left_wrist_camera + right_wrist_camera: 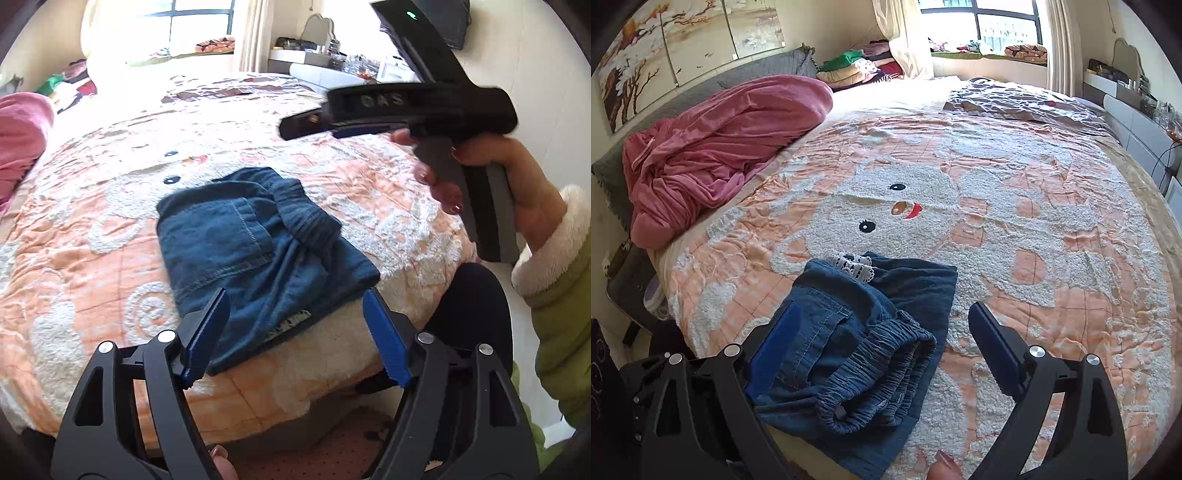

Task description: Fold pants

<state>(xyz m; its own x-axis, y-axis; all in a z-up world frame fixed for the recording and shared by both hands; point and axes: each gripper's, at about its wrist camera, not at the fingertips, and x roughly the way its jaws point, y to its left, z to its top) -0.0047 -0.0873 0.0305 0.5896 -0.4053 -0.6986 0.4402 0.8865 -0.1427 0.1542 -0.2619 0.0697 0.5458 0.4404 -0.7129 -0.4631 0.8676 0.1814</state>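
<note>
— The pants (864,354) are lying folded into a compact bundle on the quilt (1052,229), right in front of both grippers. The left gripper (295,332) is hovering just short of the near edge, fingers spread wide, nothing between them.

— And the right gripper (882,350)?

— Also standing apart. From its own camera the bundle is sitting between and just beyond its fingers, the elastic waistband (879,373) bunching nearest to it. I can't tell whether its left finger is touching the cloth. From the left camera it's lifted off the bed, off to the right and ahead, and blurred.

— So the folding looks about done?

— I'm judging it nearly finished; maybe one tidy-up remaining.

— How is that fabric going to behave?

— Soft denim, light, floppy, not slippery. The layers are likely sliding apart if pinched singly. I'd be taking hold at the thick waistband, or clamping through all layers at a corner beside the pocket stitching (255,236), since the lace trim (855,264) at the far end looks delicate.
</note>
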